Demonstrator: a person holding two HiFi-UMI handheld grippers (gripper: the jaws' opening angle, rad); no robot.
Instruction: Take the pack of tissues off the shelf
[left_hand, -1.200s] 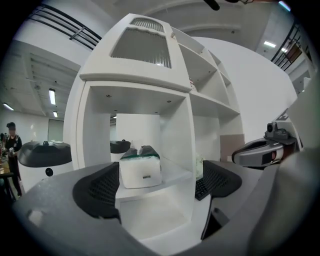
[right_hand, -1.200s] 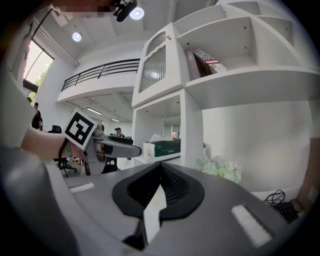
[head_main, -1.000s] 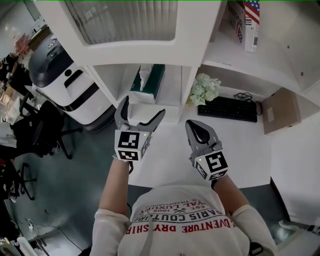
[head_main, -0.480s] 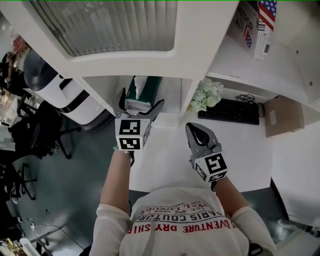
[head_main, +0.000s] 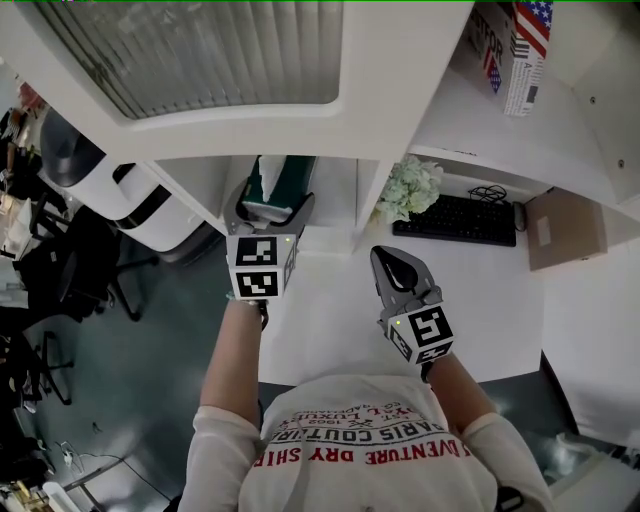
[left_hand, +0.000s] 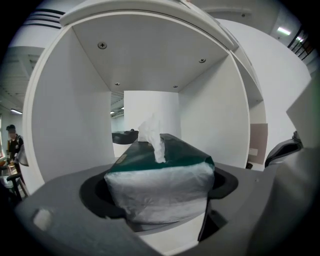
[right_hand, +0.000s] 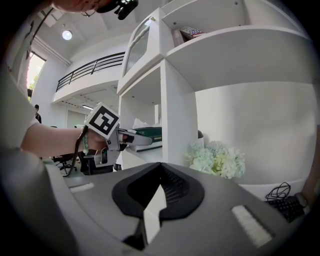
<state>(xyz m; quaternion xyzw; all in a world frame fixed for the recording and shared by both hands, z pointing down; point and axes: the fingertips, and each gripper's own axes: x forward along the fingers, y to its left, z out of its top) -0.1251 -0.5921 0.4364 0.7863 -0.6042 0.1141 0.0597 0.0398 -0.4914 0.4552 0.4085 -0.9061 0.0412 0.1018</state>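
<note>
The pack of tissues (head_main: 293, 176) has a dark green top and a clear-wrapped white end, with one tissue sticking up. It lies in an open white shelf cubby (left_hand: 75, 115). My left gripper (head_main: 272, 207) reaches into the cubby. Its jaws are closing round the near end of the pack (left_hand: 165, 160), whose sides meet both pads. In the right gripper view the left gripper (right_hand: 131, 140) shows on the pack (right_hand: 149, 132) at the shelf's edge. My right gripper (head_main: 388, 258) hovers over the white desk, jaws shut and empty (right_hand: 155, 200).
A bunch of pale artificial flowers (head_main: 412, 185) stands in the cubby to the right. A black keyboard (head_main: 460, 222) and a cardboard box (head_main: 565, 225) lie on the desk (head_main: 330, 300). A white and black machine (head_main: 120, 190) stands left of the shelf. A flag-printed box (head_main: 522, 50) is on the upper shelf.
My left gripper has moved forward into the cubby, and its jaws have come in from wide apart to lie against the pack's sides. The right gripper has stayed in place.
</note>
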